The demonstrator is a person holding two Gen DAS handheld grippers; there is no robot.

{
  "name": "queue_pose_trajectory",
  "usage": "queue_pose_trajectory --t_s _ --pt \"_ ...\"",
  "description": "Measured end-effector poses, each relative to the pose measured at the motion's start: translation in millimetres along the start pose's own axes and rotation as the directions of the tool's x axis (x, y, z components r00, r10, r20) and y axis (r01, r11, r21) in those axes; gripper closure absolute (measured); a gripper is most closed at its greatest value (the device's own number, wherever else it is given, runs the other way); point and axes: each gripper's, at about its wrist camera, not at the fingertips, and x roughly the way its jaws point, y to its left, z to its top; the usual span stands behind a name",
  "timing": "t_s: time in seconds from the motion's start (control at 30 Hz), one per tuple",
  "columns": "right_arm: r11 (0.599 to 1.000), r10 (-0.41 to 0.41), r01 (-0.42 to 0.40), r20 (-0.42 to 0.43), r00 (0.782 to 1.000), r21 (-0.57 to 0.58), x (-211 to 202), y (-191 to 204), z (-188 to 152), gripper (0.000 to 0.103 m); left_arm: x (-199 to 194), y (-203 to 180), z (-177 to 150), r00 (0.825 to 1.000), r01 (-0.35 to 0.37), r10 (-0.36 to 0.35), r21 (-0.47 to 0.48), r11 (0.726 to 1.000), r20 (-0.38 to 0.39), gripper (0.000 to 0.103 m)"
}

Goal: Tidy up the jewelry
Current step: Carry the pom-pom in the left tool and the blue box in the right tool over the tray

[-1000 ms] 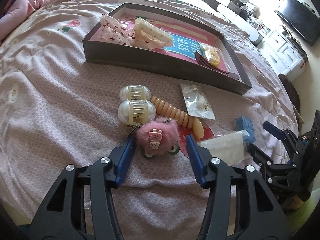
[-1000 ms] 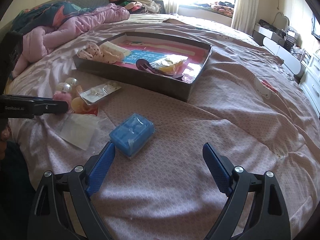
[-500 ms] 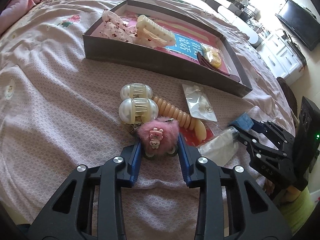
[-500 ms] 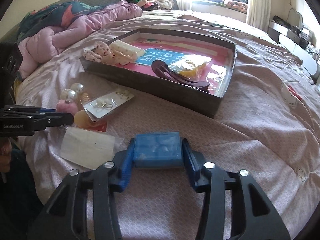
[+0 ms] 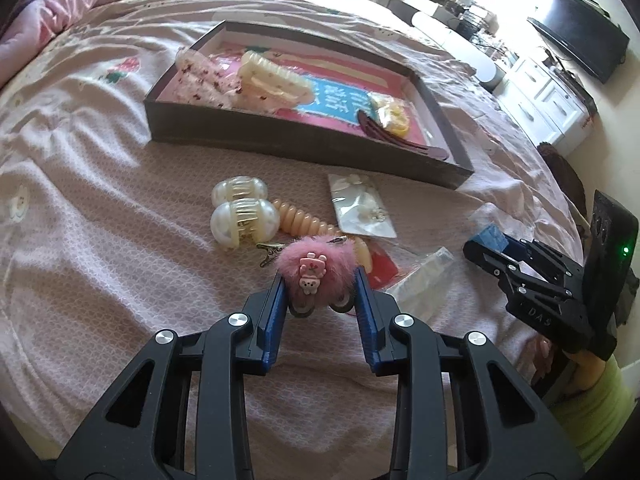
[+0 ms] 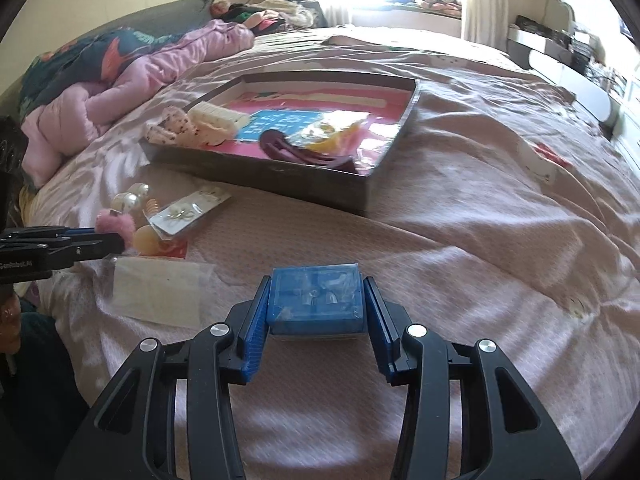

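My left gripper [image 5: 319, 280] is shut on a pink fluffy pom-pom hair clip [image 5: 316, 260] with a small bunny charm, just in front of the loose pile on the bedspread. My right gripper [image 6: 317, 284] is shut on a small blue plastic box [image 6: 316, 308], its pads pressing on both sides. Between us and the tray lie two pearl hair claws [image 5: 244, 220], a peach spiral hair tie [image 5: 304, 222], an earring packet [image 5: 360, 208] and a clear bag [image 6: 156, 292]. The dark tray [image 5: 280, 148] holds a cream claw clip [image 5: 276, 80], a floral bow [image 5: 200, 76], a yellow packet [image 5: 390, 114] and a maroon clip [image 6: 288, 148].
Everything lies on a pink patterned bedspread [image 6: 480, 220]. A heap of pink and dark quilts [image 6: 120, 80] sits at the far left. White drawers [image 5: 548, 100] and a television [image 5: 580, 44] stand beyond the bed's right side. A green sleeve [image 5: 592, 400] shows behind the right gripper.
Both grippers have closed: the left onto the pink pom-pom clip, the right after shifting left over the blue box and gripping it.
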Motion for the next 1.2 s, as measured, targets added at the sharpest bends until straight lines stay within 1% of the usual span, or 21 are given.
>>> queue_pose_trajectory --t_s 0.17,0.4,0.77,0.9,1.2 --pt "0.998 -0.011 0.010 0.014 1.000 0.058 -13 -15 -6 0.061 -6 -10 0 1.000 0.013 -0.014 0.031 0.999 0.021 0.079" --pt "0.996 -0.020 0.016 0.050 0.999 0.085 -27 -23 -1 0.061 -13 -21 4 0.999 0.016 -0.018 0.055 0.998 0.045 0.079" --pt "0.998 0.013 -0.020 0.111 0.994 0.058 -42 -8 22 0.061 -20 -23 21 0.996 0.021 -0.026 0.058 0.998 0.082 0.079" --pt "0.998 0.024 -0.030 0.121 0.992 0.046 -44 -3 29 0.061 -23 -21 28 0.995 0.023 -0.028 0.054 0.998 0.092 0.079" --pt "0.999 0.030 -0.035 0.129 0.991 0.035 -43 3 46 0.061 -27 -19 57 0.993 0.006 -0.014 0.066 0.998 0.121 0.079"
